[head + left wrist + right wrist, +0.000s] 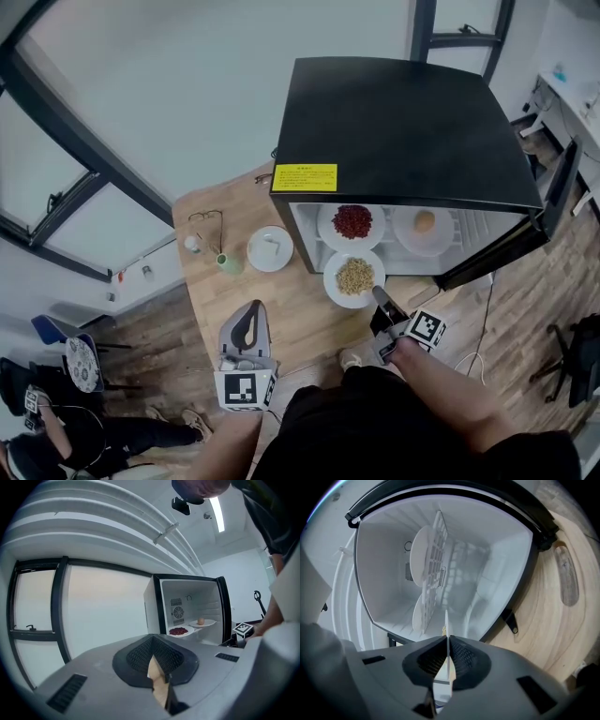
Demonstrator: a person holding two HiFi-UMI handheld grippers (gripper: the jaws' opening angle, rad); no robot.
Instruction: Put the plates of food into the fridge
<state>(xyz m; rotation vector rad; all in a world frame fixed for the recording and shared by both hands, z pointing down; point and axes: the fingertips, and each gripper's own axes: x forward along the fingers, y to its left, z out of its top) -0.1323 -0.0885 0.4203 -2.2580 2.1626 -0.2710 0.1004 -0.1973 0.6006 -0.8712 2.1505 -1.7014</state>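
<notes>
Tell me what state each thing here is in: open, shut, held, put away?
Fridge: door open.
Grain plate: held at the fridge opening.
Right gripper: shut on the grain plate's rim.
Left gripper: shut, empty.
Red-food plate: inside the fridge.
Tan-ball plate: inside the fridge.
White plate: outside the fridge.

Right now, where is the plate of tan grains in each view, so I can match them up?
Head view: plate of tan grains at the fridge mouth, right gripper on its near rim.
Left gripper view: not visible; it shows the fridge right of centre.
Right gripper view: the plate edge-on, pinched low centre.
Shared landmark: the open fridge.
</notes>
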